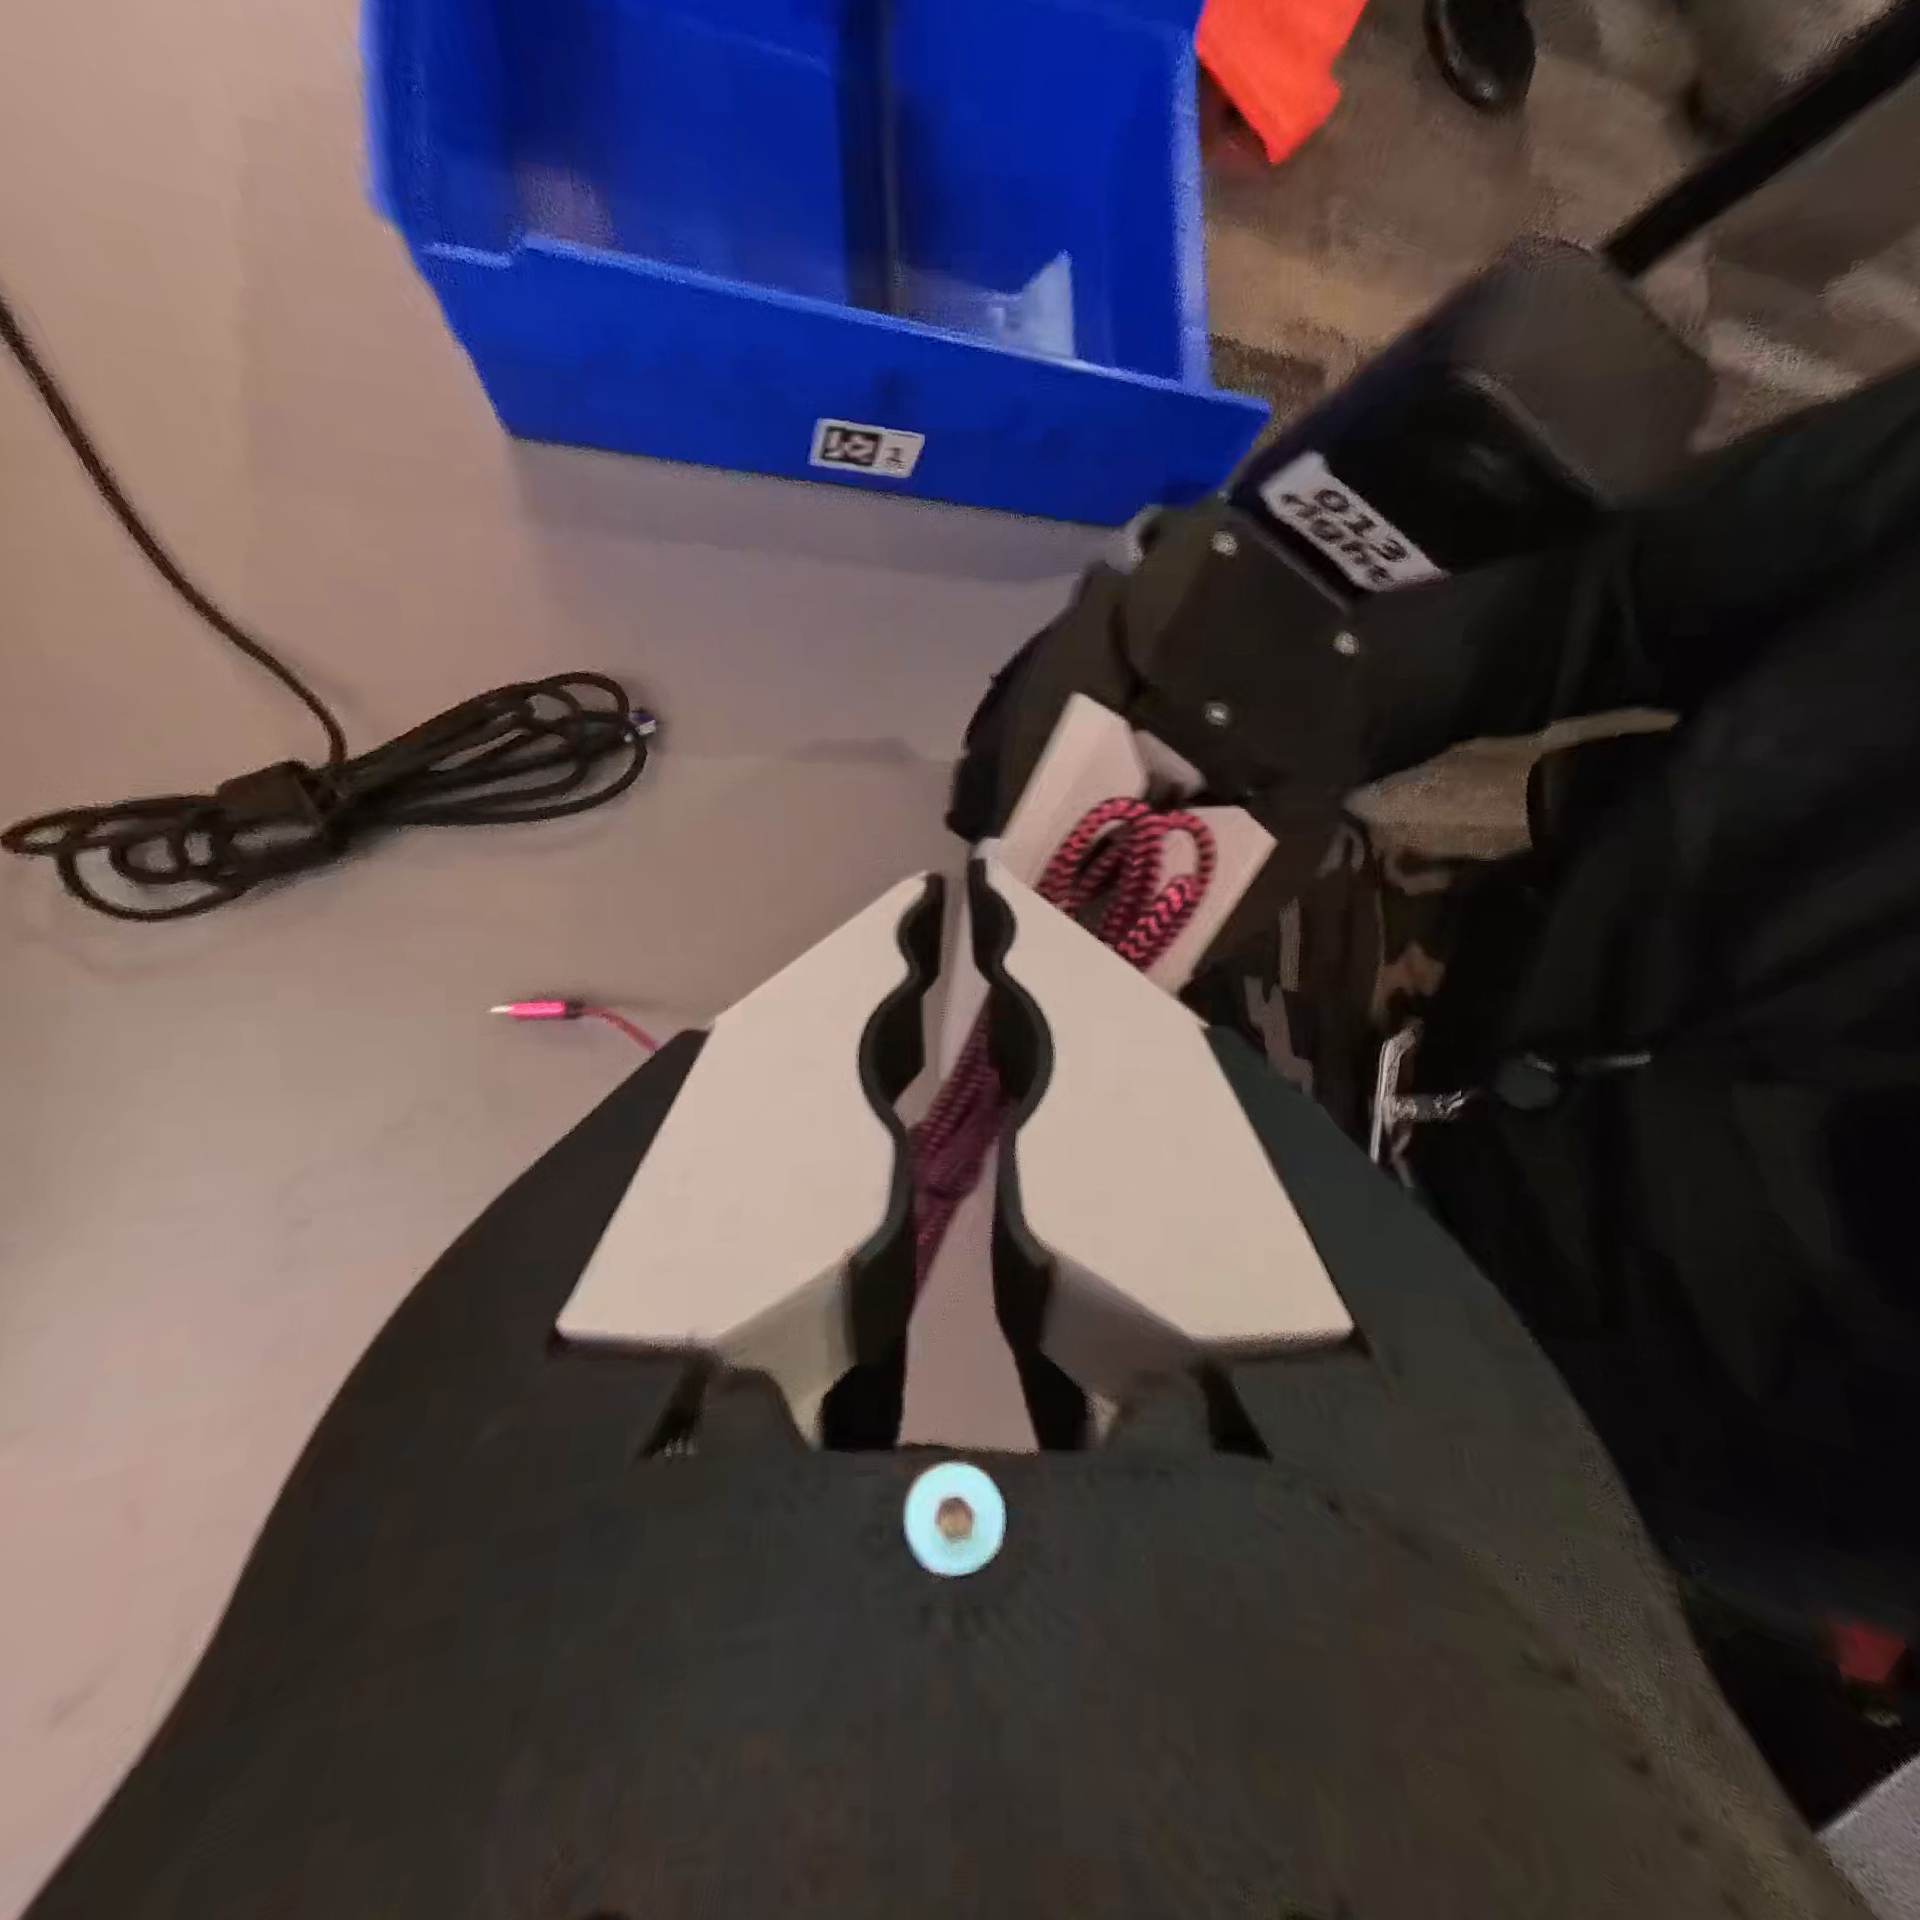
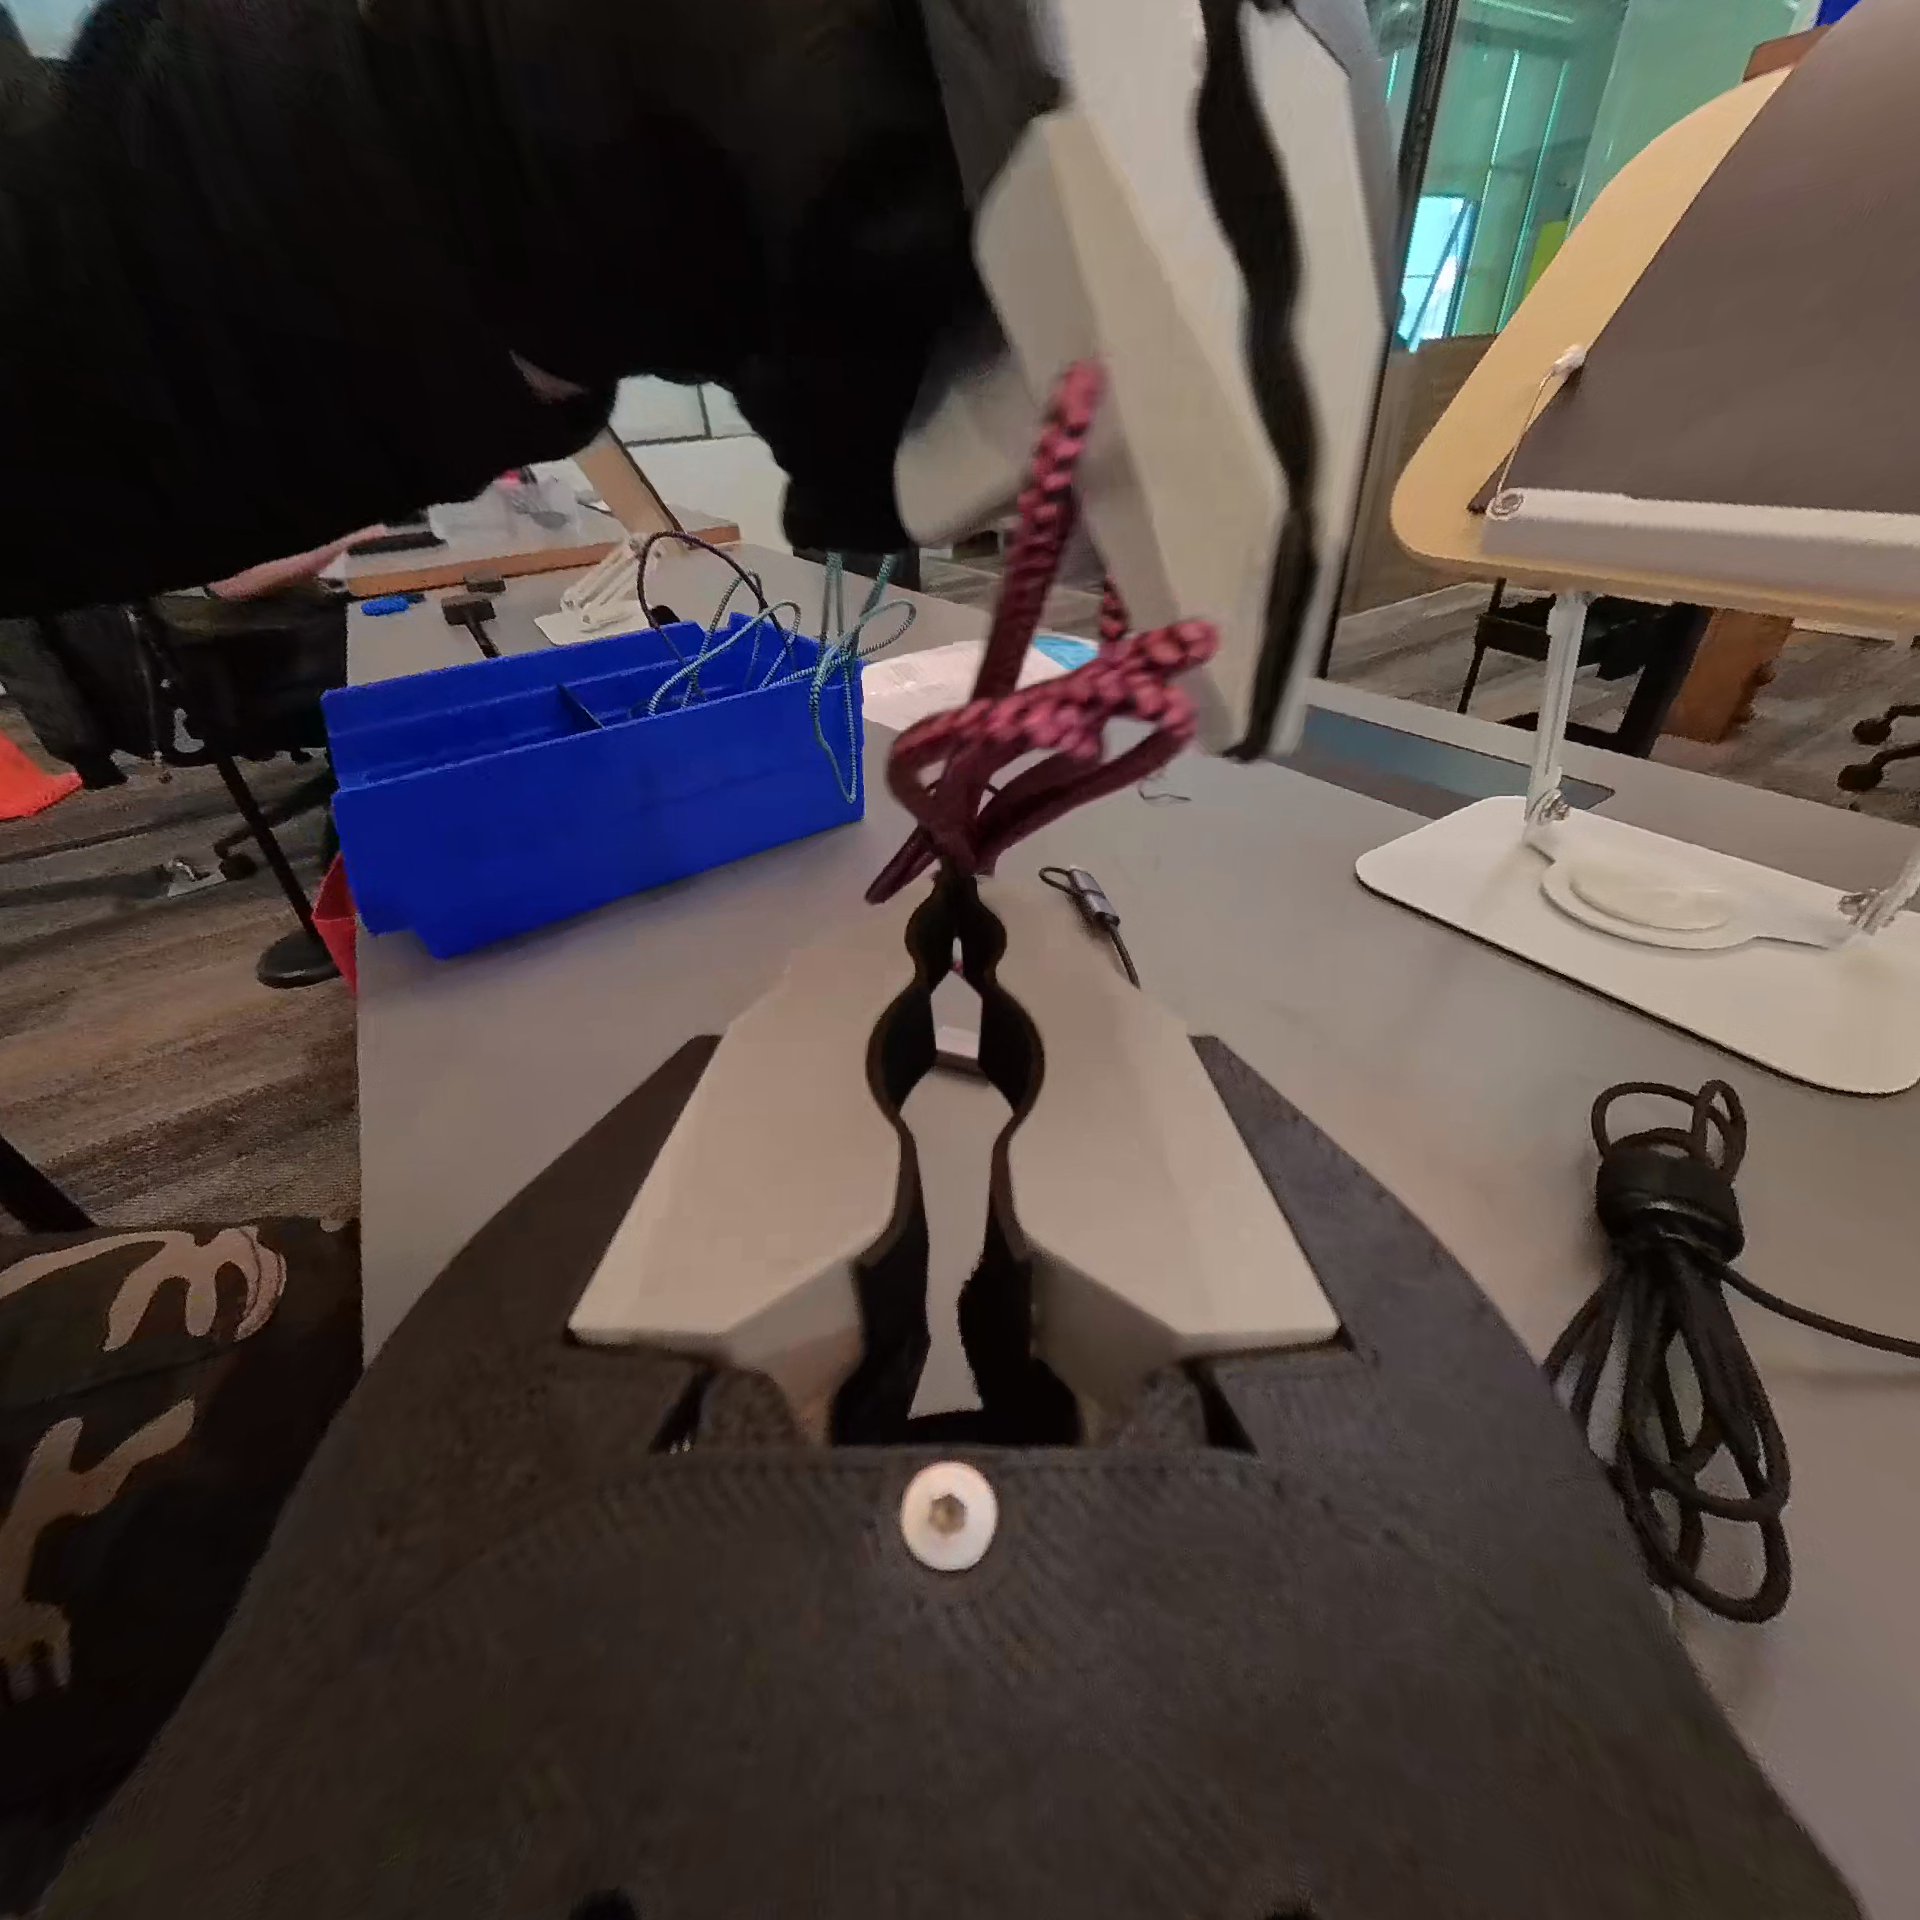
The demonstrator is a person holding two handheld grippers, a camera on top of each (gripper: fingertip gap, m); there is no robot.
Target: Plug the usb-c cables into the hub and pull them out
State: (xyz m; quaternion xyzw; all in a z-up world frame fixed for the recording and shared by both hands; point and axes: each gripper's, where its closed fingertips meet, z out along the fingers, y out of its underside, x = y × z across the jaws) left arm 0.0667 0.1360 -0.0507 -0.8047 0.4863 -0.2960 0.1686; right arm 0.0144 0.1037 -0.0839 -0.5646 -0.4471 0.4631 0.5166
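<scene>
A pink-and-black braided USB-C cable (image 1: pixel 1143 873) hangs bunched in loops between both grippers, above the table's near edge. My left gripper (image 1: pixel 956 894) is shut on it, with a strand running between its fingers. The cable's pink plug end (image 1: pixel 540 1010) lies on the table to the left. In the right wrist view my right gripper (image 2: pixel 954 904) is shut on the cable bundle (image 2: pixel 1039 717) at its fingertips. The left gripper (image 2: pixel 1262 727) is above it. A small grey hub-like piece (image 2: pixel 1086 899) with a thin black lead lies just beyond on the table.
A blue divided bin (image 1: pixel 831 312) stands at the back of the beige table (image 1: pixel 260 1247), holding several thin cables (image 2: pixel 779 644). A coiled black cable (image 1: pixel 343 790) lies to the left; it also shows in the right wrist view (image 2: pixel 1662 1351). A white stand (image 2: pixel 1662 935) is on the right. Camouflage-patterned cloth (image 2: pixel 125 1351) shows at the table's edge. About 7 centimetres separates my left fingertips from my right.
</scene>
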